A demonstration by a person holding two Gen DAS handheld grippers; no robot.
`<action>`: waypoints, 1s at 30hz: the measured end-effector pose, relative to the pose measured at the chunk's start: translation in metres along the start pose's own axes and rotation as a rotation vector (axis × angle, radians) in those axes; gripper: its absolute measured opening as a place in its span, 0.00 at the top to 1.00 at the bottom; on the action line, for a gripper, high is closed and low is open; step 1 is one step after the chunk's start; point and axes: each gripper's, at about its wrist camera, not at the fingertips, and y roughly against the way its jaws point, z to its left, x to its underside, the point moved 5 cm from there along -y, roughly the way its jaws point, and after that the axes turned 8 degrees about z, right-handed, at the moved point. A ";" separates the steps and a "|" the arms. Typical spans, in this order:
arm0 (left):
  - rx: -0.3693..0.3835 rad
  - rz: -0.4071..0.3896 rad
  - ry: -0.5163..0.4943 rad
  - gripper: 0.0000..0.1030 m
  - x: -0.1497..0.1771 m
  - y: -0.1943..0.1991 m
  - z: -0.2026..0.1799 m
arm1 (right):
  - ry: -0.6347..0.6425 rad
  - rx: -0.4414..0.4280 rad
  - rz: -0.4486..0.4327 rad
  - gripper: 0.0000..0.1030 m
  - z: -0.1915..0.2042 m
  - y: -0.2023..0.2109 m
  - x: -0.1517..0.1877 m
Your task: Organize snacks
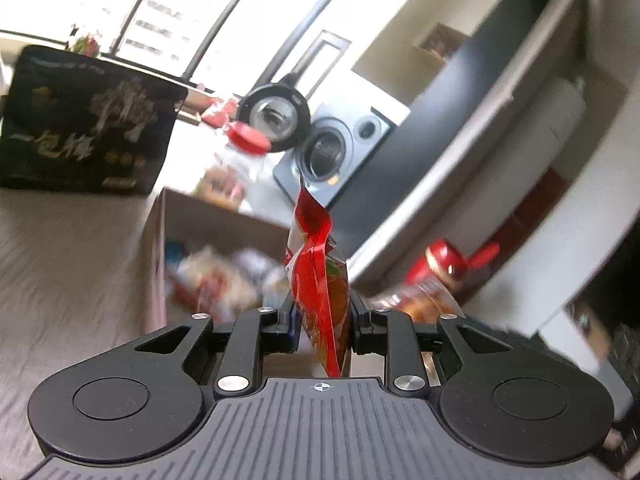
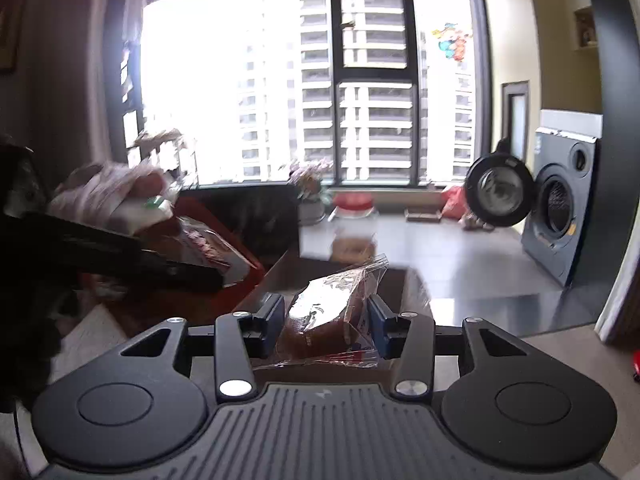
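My left gripper [image 1: 322, 312] is shut on a red snack packet [image 1: 316, 280] that stands upright between its fingers, above an open cardboard box [image 1: 156, 240] holding several blurred snacks [image 1: 216, 276]. In the right wrist view, my right gripper [image 2: 326, 316] is shut on a brown snack in clear wrap [image 2: 328, 312], the blue pads pressing both its sides. At the left of that view the other gripper's black body [image 2: 120, 252] shows blurred, with the red packet [image 2: 208, 248] at its tip.
A black printed bag [image 1: 84, 124] stands at the left behind the box. A clear jar with a red lid [image 1: 248, 138] sits beyond the box, and another red-lidded jar [image 1: 440, 272] is at the right. A grey washing machine [image 2: 560, 208] with its door open stands by the far wall.
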 end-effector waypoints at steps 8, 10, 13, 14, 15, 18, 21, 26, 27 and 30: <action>-0.011 0.090 0.173 0.63 -0.047 -0.110 0.066 | -0.076 0.073 0.053 0.57 -0.039 -0.061 -0.029; -0.046 0.061 0.181 0.61 -0.050 -0.106 0.082 | -0.092 0.078 0.069 0.57 -0.044 -0.073 -0.030; -0.050 0.002 0.147 0.61 -0.051 -0.083 0.092 | -0.096 0.060 0.085 0.57 -0.040 -0.091 -0.030; -0.067 -0.028 0.126 0.61 -0.051 -0.070 0.094 | -0.098 0.053 0.092 0.57 -0.038 -0.098 -0.033; -0.082 -0.052 0.109 0.61 -0.050 -0.059 0.095 | -0.105 0.043 0.097 0.57 -0.034 -0.107 -0.035; -0.155 -0.095 0.068 0.61 -0.046 -0.030 0.096 | -0.143 -0.010 0.076 0.57 -0.023 -0.131 -0.045; -0.246 -0.110 0.018 0.61 -0.028 -0.005 0.086 | -0.184 0.024 0.083 0.54 -0.022 -0.148 -0.049; -0.346 -0.040 -0.096 0.61 0.037 0.006 0.056 | -0.191 -0.017 0.125 0.53 -0.016 -0.127 -0.021; -0.369 -0.026 -0.122 0.61 0.054 0.005 0.050 | -0.173 -0.012 0.129 0.52 -0.013 -0.116 -0.011; -0.433 0.000 -0.160 0.61 0.100 0.001 0.037 | -0.103 0.013 0.141 0.42 -0.001 -0.080 0.027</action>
